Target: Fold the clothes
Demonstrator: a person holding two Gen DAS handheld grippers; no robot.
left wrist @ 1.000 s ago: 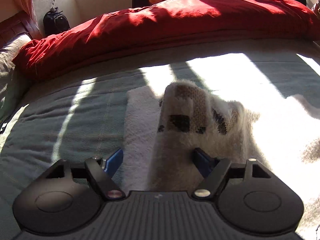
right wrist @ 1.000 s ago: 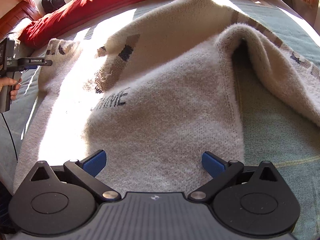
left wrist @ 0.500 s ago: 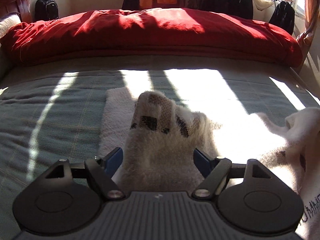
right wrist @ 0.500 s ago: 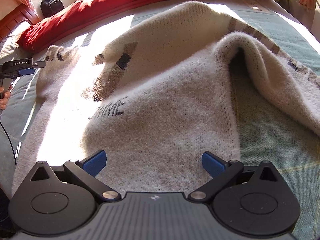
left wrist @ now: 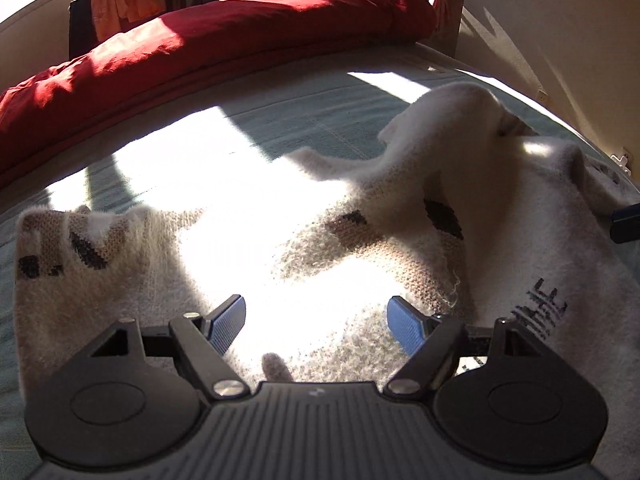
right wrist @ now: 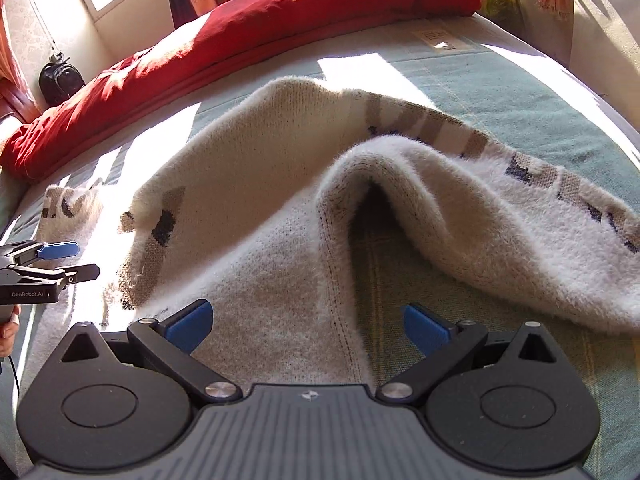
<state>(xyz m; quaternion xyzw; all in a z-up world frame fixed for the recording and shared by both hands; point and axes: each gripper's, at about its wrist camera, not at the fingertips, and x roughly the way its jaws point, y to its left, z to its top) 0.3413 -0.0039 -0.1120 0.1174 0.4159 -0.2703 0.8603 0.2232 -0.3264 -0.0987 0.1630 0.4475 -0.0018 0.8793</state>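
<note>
A fluffy cream sweater [left wrist: 500, 280] with brown and black blocks lies rumpled on the bed, partly washed out by sunlight. Its patterned sleeve cuff [left wrist: 60, 244] lies flat to the left. My left gripper [left wrist: 316, 326] hovers open over the sunlit body of the sweater, holding nothing. In the right wrist view the sweater [right wrist: 248, 184] has a raised fold [right wrist: 400, 168] ahead. My right gripper [right wrist: 308, 326] is open above the sweater's seamed side edge [right wrist: 340, 280], empty. The left gripper [right wrist: 76, 260] shows at the left, held by a hand [right wrist: 8, 328].
The bed has a grey-green blanket [right wrist: 520, 92]. A long red duvet [right wrist: 280, 20] is bunched along its far side. A black bag [right wrist: 60, 80] hangs by the back wall and clothes hang near the window. A wall [left wrist: 560, 40] runs close on the right.
My left gripper has swung right, from straddling the sleeve cuff to over the sweater's body; the cuff now lies flat at left. My right gripper shifted right toward the side seam. Both stay open.
</note>
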